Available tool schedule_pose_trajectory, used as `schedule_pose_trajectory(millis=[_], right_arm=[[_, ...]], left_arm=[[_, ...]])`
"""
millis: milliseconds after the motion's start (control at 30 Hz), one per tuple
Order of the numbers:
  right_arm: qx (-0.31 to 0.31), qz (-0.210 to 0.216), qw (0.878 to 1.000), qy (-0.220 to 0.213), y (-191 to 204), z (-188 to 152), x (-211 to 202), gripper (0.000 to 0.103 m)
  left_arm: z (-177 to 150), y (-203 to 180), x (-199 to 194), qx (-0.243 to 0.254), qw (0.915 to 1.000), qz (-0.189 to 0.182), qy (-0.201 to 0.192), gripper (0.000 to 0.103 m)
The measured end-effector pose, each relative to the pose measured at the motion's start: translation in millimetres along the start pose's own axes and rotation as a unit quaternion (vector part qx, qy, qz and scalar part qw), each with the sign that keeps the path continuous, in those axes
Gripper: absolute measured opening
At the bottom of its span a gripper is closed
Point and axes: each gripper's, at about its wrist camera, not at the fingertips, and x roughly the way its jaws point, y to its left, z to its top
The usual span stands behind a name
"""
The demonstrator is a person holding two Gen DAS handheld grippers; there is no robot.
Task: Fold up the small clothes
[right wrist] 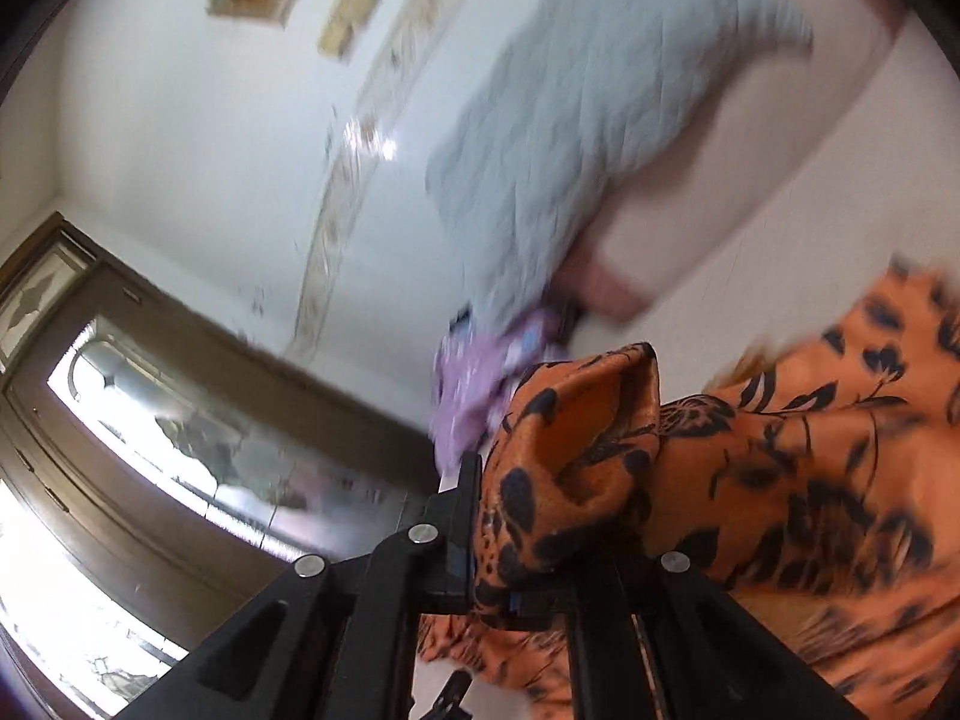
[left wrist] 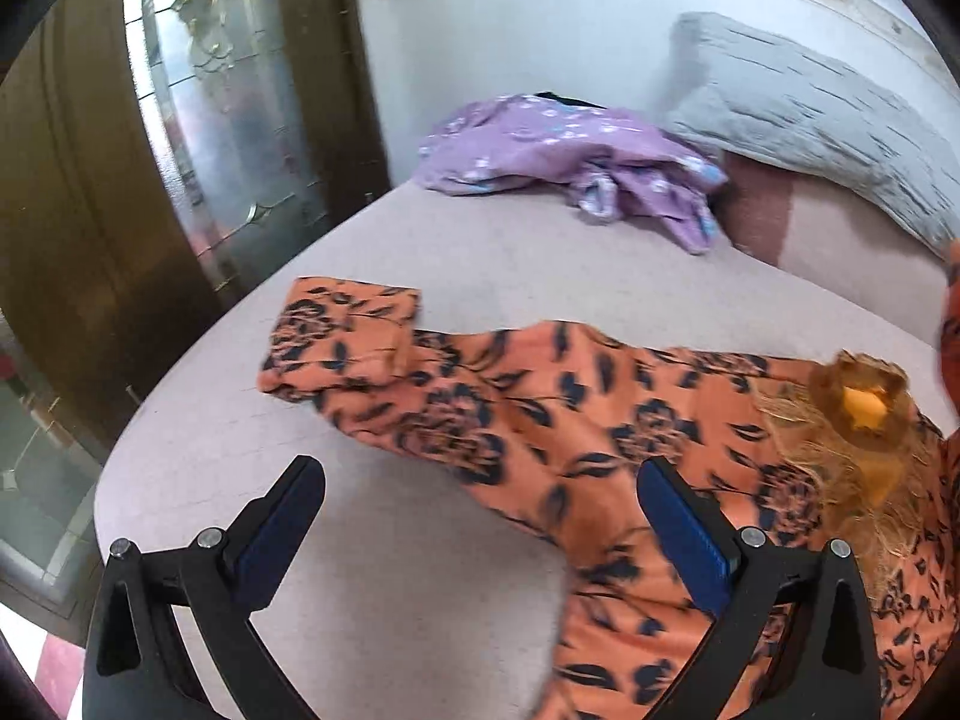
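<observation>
1. My right tongs (right wrist: pixel 534 546) were clamped on a bunched fold of the orange flowered garment (left wrist: pixel 600 420), lifting it off the bed (left wrist: pixel 420 588).
2. My left tongs (left wrist: pixel 480 516) stood wide apart, gripping nothing, over the bed and the garment's edge.
3. The rest of the garment lay spread across the bed, one sleeve stretched out.
4. A purple garment (left wrist: pixel 558 150) lay crumpled farther back, near a grey pillow (left wrist: pixel 810 114).

You're in a home bedroom: a bed (left wrist: pixel 480 252) lies ahead of your tool, a grey pillow (left wrist: pixel 804 120) beyond, a glazed wooden door (left wrist: pixel 198 120) left.
</observation>
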Motion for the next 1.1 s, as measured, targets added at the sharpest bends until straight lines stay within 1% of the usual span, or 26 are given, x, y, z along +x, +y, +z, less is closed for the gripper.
schedule_pose_trajectory(millis=[67,100,133,167,200,267,300,367,433,500,533,567,633,667,700,733,800,833,867,900,933,967,1000,1033,1067,1100], right_arm=[[0.012,-0.002,1.000,0.017,-7.3,-23.6,19.7,0.014],[0.019,-0.001,0.999,0.035,-9.3,-33.4,34.7,0.020],[0.026,-0.003,0.998,0.062,-11.4,-41.4,48.8,0.054],[0.033,-0.004,0.996,0.083,-13.2,-45.3,59.4,0.093],[0.038,0.000,0.995,0.093,-12.5,-50.2,63.7,0.097],[0.037,0.014,0.996,0.085,-15.6,-57.2,58.4,0.097],[0.020,0.010,0.996,0.085,-14.1,-55.4,53.9,0.097],[-0.012,-0.010,0.997,0.075,-8.7,-52.0,42.8,0.096],[-0.035,-0.035,0.997,0.062,-11.8,-43.8,21.0,0.095],[-0.059,-0.077,0.994,0.049,-22.6,-32.6,-9.4,0.092],[-0.066,-0.092,0.993,0.045,-28.1,-29.7,-22.4,0.084],[-0.073,-0.114,0.990,0.040,-37.3,-24.6,-37.0,0.072],[-0.073,-0.143,0.986,0.040,-56.0,-17.4,-61.2,0.063],[-0.064,-0.159,0.984,0.038,-70.8,-13.7,-72.8,0.059],[-0.054,-0.171,0.983,0.035,-84.4,-10.1,-83.5,0.058],[-0.046,-0.181,0.982,0.032,-94.2,-8.0,-91.5,0.056],[-0.022,-0.197,0.980,0.024,-121.3,-4.8,-106.4,0.056],[-0.011,-0.200,0.980,0.021,-133.0,-3.7,-113.6,0.056],[0.000,-0.203,0.979,0.019,-143.3,-2.3,-115.0,0.056],[0.017,-0.215,0.976,0.025,-157.9,-0.4,-113.1,0.056],[0.030,-0.223,0.974,0.035,-166.7,1.0,-109.4,0.056],[0.045,-0.228,0.971,0.051,-177.1,2.3,-102.5,0.056],[0.056,-0.235,0.968,0.070,-189.1,3.1,-92.8,0.056],[0.060,-0.241,0.966,0.078,-193.8,3.4,-88.7,0.056],[0.061,-0.246,0.964,0.087,-197.7,3.5,-84.1,0.056],[0.057,-0.247,0.963,0.086,-196.0,5.1,-83.2,0.056]], left_arm=[[-0.1,10.0,3.9,-0.004,1.0000,0.008,-0.001,0.103],[0.1,14.0,7.0,-0.008,0.9999,0.010,0.001,0.103],[0.8,18.1,9.2,-0.012,0.9999,0.010,0.003,0.103],[1.5,21.7,10.5,-0.016,0.9998,0.010,0.005,0.103],[1.7,25.3,11.0,-0.020,0.9997,0.010,0.006,0.103],[1.7,27.1,9.7,-0.023,0.9997,0.006,0.006,0.103],[1.9,26.4,9.0,-0.023,0.9997,0.003,0.005,0.103],[2.1,20.2,7.6,-0.018,0.9998,-0.006,0.002,0.103],[1.8,8.4,4.3,-0.004,0.9998,-0.021,-0.005,0.103],[1.0,-4.1,1.6,0.012,0.9992,-0.038,-0.009,0.103],[0.0,-10.8,0.3,0.021,0.9988,-0.044,-0.011,0.103],[-1.5,-17.7,-1.1,0.030,0.9983,-0.048,-0.013,0.103],[-5.3,-33.6,-0.6,0.049,0.9966,-0.065,-0.010,0.103],[-7.0,-39.9,1.3,0.054,0.9959,-0.073,-0.004,0.103],[-8.8,-46.6,5.8,0.059,0.9951,-0.079,0.006,0.103],[-10.9,-52.6,12.9,0.064,0.9951,-0.072,0.020,0.103],[-15.7,-60.8,29.4,0.079,0.9952,-0.037,0.046,0.103],[-19.5,-64.3,41.8,0.089,0.9938,-0.015,0.065,0.103],[-22.9,-66.7,51.8,0.097,0.9920,-0.003,0.082,0.103],[-26.5,-67.5,63.2,0.101,0.9896,0.001,0.103,0.103],[-29.0,-65.2,70.6,0.095,0.9881,-0.008,0.120,0.103],[-28.1,-58.7,73.8,0.078,0.9877,-0.024,0.133,0.103],[-25.9,-51.7,72.4,0.064,0.9880,-0.034,0.137,0.103],[-21.5,-40.9,68.1,0.044,0.9891,-0.042,0.134,0.103],[-15.6,-24.6,60.4,0.018,0.9914,-0.047,0.121,0.103],[-12.1,-11.0,54.6,-0.002,0.9928,-0.046,0.110,0.103]])
